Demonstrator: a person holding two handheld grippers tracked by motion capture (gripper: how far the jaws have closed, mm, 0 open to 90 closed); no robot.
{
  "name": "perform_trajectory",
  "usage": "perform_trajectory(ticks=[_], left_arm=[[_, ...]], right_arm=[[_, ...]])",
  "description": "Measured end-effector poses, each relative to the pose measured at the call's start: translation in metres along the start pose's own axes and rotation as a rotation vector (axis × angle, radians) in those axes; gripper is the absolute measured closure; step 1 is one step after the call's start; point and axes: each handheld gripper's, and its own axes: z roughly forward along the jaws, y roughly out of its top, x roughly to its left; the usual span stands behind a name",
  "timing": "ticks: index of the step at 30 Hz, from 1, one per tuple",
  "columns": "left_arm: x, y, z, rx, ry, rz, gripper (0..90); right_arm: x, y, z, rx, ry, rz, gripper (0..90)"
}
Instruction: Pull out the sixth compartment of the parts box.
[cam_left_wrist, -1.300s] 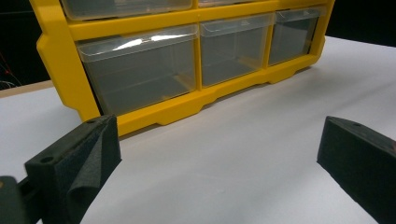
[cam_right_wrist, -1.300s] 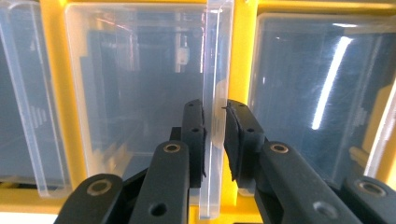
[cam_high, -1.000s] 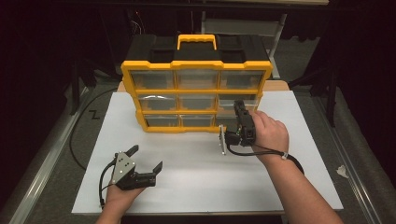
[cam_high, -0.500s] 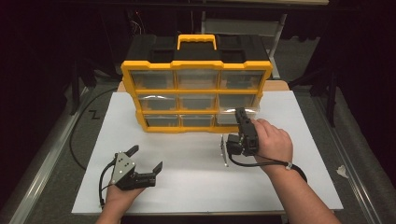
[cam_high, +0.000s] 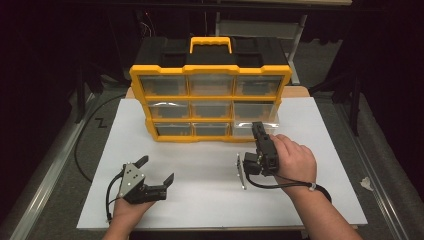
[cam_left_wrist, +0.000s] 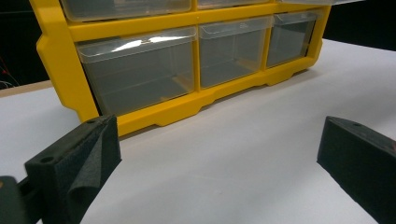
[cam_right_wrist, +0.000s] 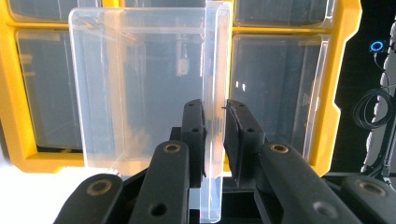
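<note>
Nearest you, by the counter's front-left corner, your left hand held the left tongs low over the white surface. Their jaws stood wide apart with nothing between them, aimed toward the organiser. In the left gripper view the two black pads framed bare counter, with the bottom row of drawers beyond.

Farther in, right of centre, your right hand held the right tongs turned on their side, pointing at the lower right of the organiser. They were clamped tight on a clear plastic drawer. In the right gripper view the pads pinched the front lip of that drawer from both sides, and the drawer stood on edge in that turned view, its open tray stretching back toward the cabinet. From above, it hung drawn out of the bottom-right slot, its back end at the slot's mouth; whether it was fully free you could not tell.

Farthest, at the counter's back edge, stood the yellow organiser, three rows of three clear drawers, with a black top and a yellow carry handle.
</note>
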Motion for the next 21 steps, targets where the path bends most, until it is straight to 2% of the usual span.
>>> perform_trajectory(ticks=[3, 4, 6, 7, 16, 21], left_arm=[[0.0002, 0.0000, 0.0000, -0.002, 0.000, -0.001, 0.2], [0.0003, 0.0000, 0.0000, -0.002, 0.000, -0.001, 0.2], [0.0003, 0.0000, 0.0001, -0.002, 0.000, -0.002, 0.2], [0.0003, 0.0000, 0.0001, -0.002, 0.000, -0.002, 0.2], [0.0001, 0.0000, 0.0000, -0.002, 0.000, -0.002, 0.2], [0.0001, 0.0000, 0.0001, -0.001, -0.001, -0.002, 0.2]], right_arm=[[0.0005, 0.0003, -0.0017, -0.001, 0.001, 0.001, 80.4], [0.0020, 0.0002, -0.0026, 0.006, 0.005, 0.018, 80.4], [0.0011, 0.0004, -0.0034, -0.002, 0.000, -0.003, 80.4], [0.0026, 0.0002, -0.0042, 0.001, 0.002, 0.011, 80.3], [0.0047, -0.0004, -0.0090, -0.010, 0.000, -0.001, 80.0], [0.0070, -0.0007, -0.0096, -0.006, -0.009, 0.012, 79.7]])
